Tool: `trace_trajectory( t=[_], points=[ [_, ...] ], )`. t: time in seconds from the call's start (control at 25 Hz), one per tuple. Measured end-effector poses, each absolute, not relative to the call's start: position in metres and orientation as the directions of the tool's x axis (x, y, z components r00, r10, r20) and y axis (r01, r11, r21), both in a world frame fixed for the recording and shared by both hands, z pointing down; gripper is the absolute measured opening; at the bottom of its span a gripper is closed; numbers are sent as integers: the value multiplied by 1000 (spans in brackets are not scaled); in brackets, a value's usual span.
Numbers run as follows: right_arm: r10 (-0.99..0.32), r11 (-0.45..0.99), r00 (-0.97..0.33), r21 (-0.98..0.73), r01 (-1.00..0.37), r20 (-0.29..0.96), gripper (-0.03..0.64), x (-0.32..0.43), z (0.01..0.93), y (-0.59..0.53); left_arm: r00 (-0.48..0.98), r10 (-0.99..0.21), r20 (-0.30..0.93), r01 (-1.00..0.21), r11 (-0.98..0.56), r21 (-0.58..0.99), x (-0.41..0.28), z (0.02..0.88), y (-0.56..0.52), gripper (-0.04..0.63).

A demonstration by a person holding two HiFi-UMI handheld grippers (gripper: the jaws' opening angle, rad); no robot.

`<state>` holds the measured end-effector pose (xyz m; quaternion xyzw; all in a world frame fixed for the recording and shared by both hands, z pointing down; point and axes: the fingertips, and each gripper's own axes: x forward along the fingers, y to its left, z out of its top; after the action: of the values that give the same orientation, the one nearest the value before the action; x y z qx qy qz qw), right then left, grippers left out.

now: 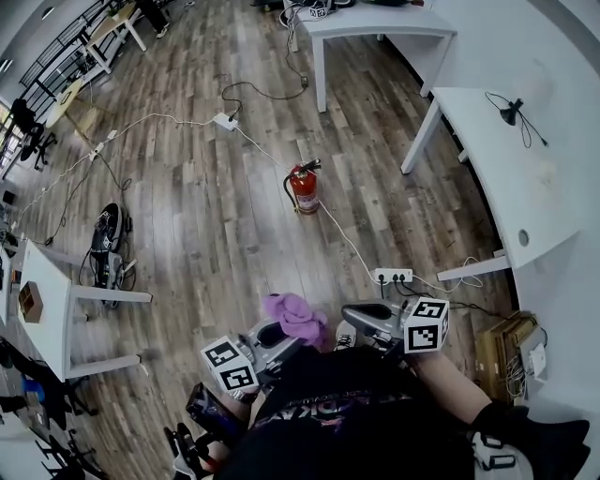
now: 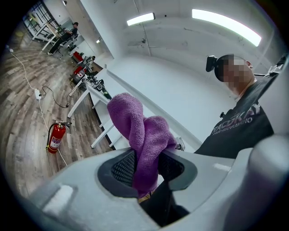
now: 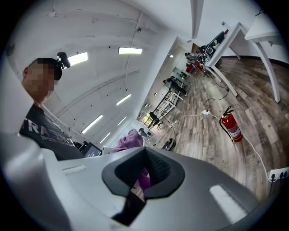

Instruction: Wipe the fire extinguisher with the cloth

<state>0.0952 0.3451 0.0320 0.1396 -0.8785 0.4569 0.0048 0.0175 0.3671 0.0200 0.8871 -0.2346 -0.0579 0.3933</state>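
A red fire extinguisher stands upright on the wooden floor, well ahead of both grippers; it also shows small in the left gripper view and the right gripper view. My left gripper is held close to the person's body and is shut on a purple cloth, which bunches up out of the jaws. My right gripper is just right of the cloth, with its jaws shut and nothing held. The purple cloth shows beyond its tips.
A white cable runs past the extinguisher to a power strip on the floor. White tables stand at the back and right, and a small white table at left. Cardboard boxes lie at the right. More cables cross the far floor.
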Motion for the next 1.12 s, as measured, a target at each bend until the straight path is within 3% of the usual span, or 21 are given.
trace_trajectory(
  t=[1.12],
  points=[
    [-181, 568, -970, -788, -237, 161, 3, 143, 37, 366, 889, -448, 96, -355, -542, 762, 71, 40, 377, 123]
  ],
)
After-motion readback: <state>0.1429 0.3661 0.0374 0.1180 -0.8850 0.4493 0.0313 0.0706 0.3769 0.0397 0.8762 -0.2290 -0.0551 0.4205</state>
